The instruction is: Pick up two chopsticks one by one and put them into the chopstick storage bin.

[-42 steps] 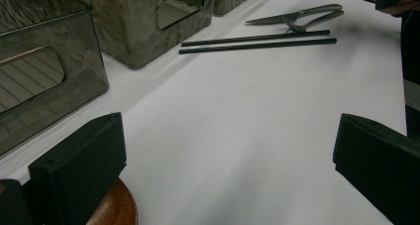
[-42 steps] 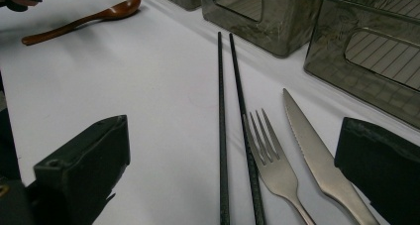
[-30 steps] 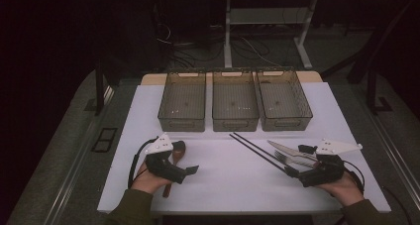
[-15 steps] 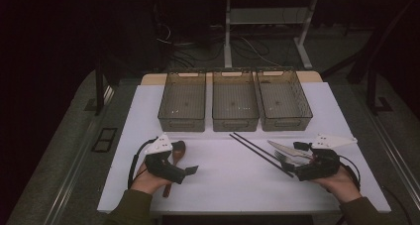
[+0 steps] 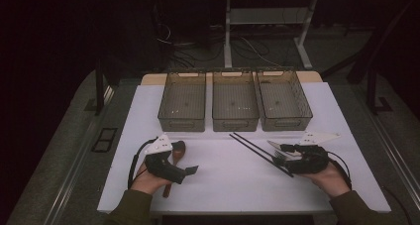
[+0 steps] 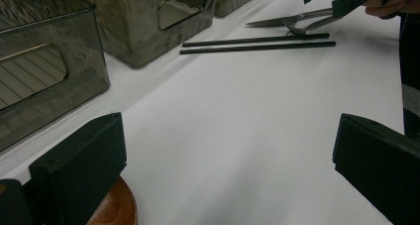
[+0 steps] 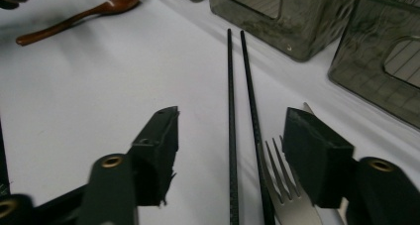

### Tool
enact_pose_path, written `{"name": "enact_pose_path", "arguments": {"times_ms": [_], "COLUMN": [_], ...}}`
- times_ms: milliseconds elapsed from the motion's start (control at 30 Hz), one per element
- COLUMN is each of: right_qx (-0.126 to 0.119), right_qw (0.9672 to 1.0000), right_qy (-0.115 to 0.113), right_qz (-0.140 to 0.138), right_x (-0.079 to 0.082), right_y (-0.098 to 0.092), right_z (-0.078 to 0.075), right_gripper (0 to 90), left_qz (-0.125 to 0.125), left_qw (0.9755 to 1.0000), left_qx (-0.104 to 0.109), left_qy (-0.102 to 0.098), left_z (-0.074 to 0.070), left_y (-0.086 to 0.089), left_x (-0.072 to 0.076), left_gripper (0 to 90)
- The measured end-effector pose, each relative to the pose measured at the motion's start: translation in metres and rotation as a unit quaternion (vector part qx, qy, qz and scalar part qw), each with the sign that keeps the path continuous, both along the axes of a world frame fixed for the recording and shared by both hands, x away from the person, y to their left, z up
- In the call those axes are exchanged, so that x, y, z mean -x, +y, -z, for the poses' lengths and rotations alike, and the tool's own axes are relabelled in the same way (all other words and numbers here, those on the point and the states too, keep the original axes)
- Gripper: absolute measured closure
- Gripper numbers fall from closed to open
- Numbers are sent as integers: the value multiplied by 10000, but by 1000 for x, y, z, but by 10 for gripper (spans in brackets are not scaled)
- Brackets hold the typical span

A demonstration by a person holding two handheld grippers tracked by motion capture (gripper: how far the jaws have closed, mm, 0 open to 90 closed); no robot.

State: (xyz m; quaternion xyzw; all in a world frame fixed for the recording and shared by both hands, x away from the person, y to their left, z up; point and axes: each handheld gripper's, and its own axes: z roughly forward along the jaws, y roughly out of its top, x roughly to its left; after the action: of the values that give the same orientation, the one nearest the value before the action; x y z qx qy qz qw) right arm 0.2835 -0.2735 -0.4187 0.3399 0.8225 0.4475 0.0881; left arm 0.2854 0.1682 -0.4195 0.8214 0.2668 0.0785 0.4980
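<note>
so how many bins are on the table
3, in a row at the table's far side: left bin, middle bin, right bin. None looks hidden.

Black chopsticks (image 7: 242,116) parallel, beside fork (image 7: 285,185)

The surface (image 5: 237,185) is white, the three bins (image 5: 235,100) at the far side are smoky grey and see-through, the chopsticks (image 7: 236,111) are black with fine dots, the fork (image 7: 287,197) is silver, and the spoon (image 7: 79,16) at the left is red-brown.
</note>
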Motion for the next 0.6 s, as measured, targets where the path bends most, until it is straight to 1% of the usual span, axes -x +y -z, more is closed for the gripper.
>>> {"name": "enact_pose_path", "arguments": {"times_ms": [100,300,467,567,600], "right_qx": [72,155,310,434,438], "right_qw": [10000,9999,9994,9990,9989], "right_qy": [1,11,86,111,139], "right_qz": [-39,-26,-102,-81,-74], "right_x": [1,2,3,2,2], "right_y": [4,4,7,7,6], "right_z": [1,2,7,9,10], "right_gripper": [454,584,659,695,708], "left_qz": [-8,-17,-17,-9,-10], "left_qw": [10000,10000,10000,10000,10000], "left_qx": [7,13,21,21,21], "left_qy": [3,-5,1,0,1], "left_z": [0,0,0,0,0], "left_y": [0,1,1,1,1], "left_x": [0,0,0,0,0], "left_gripper": [0,0,0,0,0]}}
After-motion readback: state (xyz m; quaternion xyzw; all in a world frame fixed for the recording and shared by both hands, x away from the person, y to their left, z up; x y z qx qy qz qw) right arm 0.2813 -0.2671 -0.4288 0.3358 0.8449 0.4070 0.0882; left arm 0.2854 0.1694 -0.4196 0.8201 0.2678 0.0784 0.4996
